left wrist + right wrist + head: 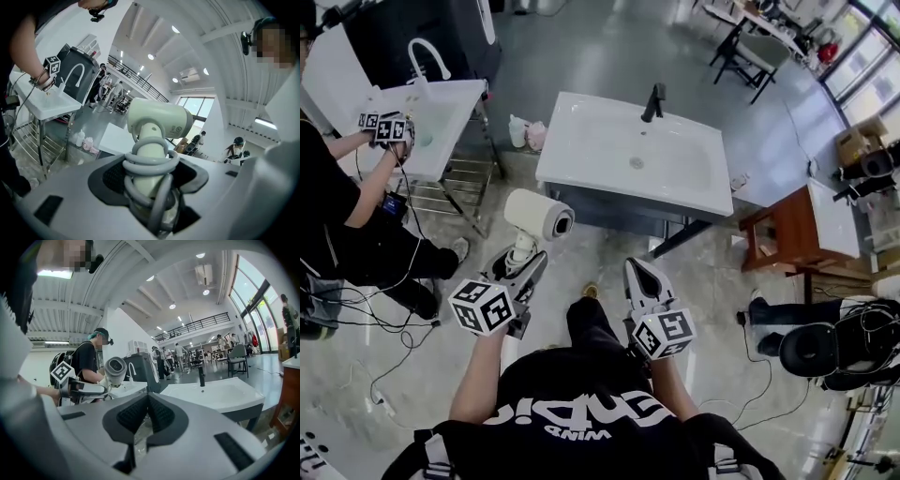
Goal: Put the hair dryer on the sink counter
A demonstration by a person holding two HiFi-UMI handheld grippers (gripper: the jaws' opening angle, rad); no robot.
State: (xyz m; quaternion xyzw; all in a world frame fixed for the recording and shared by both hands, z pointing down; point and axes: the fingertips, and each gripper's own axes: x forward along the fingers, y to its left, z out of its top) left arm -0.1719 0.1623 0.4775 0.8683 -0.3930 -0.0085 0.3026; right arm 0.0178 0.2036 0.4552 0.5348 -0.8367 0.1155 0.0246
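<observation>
**Left gripper** [517, 272]: its fingers pinch the handle of the cream hair dryer [539, 214], with the grey cord [151, 160] coiled round that handle. The dryer is held upright in the air, just short of the near left corner of the white sink counter [581, 141] and not touching it.

**Right gripper** [643, 281]: fingers pressed together and holding nothing, in front of the counter's near edge.

A black faucet [653, 101] stands at the counter's far edge.
</observation>
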